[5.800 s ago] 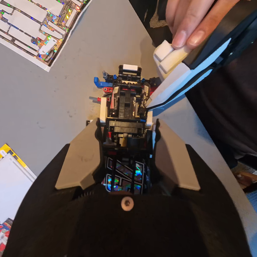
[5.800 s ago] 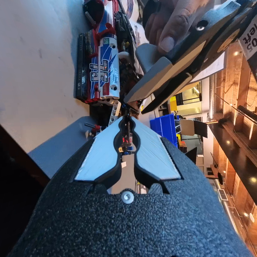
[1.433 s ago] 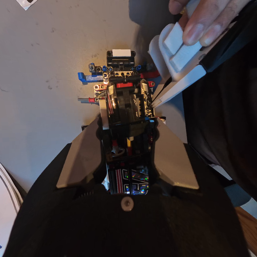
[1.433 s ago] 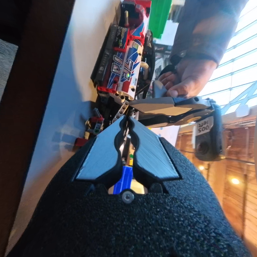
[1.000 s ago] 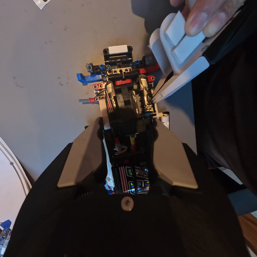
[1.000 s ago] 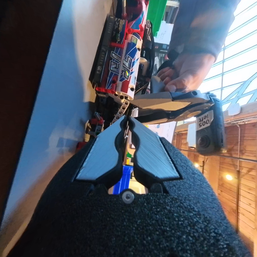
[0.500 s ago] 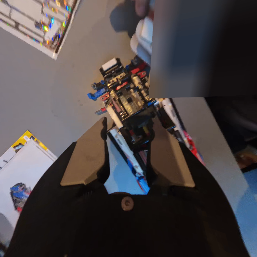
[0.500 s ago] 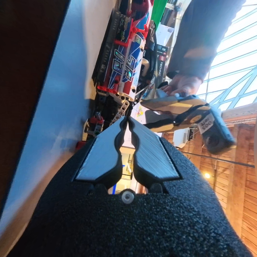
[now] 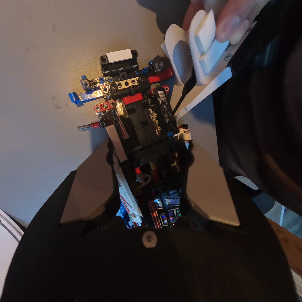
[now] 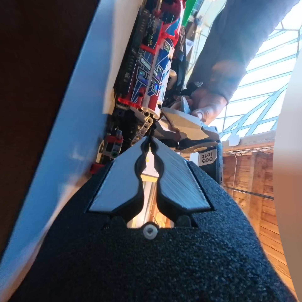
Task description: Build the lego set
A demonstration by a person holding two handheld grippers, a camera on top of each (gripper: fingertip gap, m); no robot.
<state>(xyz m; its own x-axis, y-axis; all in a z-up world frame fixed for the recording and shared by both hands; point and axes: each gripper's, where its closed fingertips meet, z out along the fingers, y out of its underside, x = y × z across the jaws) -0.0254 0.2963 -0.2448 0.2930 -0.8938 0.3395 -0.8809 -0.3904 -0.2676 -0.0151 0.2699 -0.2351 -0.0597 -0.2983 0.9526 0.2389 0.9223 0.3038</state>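
1. Grey desk [image 9: 40, 49]; wood-panelled wall and bright windows behind.
2. The model [image 9: 138, 124], a half-built car, lies on the desk. Its long axis runs away from the left gripper [image 9: 149, 147], and its unfinished end with bare beams and pins points away from it.
3. The left gripper, spread wide, straddles the body and clamps its sides.
4. The right gripper [image 10: 149, 138], pressed together, pinches a thin dark piece at the model's near flank; what the piece is cannot be told.
5. Risk: pushing sideways against the clamped body could twist the model or pop loose pins, and the thin piece may slip out.
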